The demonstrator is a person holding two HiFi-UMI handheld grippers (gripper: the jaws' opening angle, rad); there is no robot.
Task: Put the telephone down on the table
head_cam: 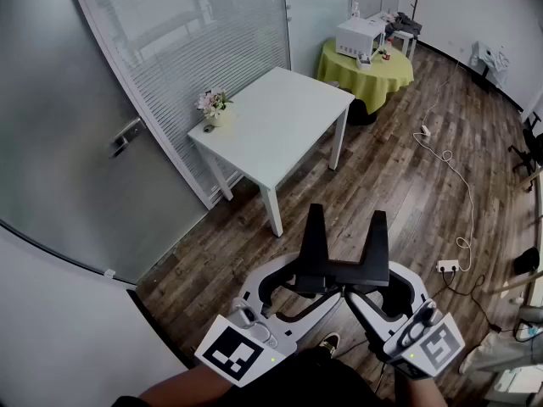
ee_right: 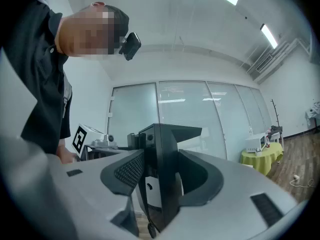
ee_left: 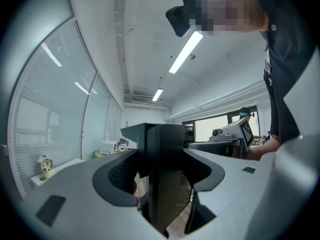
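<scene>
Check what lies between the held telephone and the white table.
Only bare wood floor. In the head view nothing stands between the telephone, held up at the bottom of the picture, and the white table.

Bright, even light from ceiling strips [ee_left: 186,51]; fisheye bends edges, corners vignette dark.

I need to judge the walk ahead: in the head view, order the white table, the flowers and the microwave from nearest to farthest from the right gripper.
1. White table, ahead of the right gripper, its near corner closest.
2. Flowers, at that table's left corner by the glass wall.
3. Microwave, on the yellow-clothed round table beyond, farthest.
</scene>
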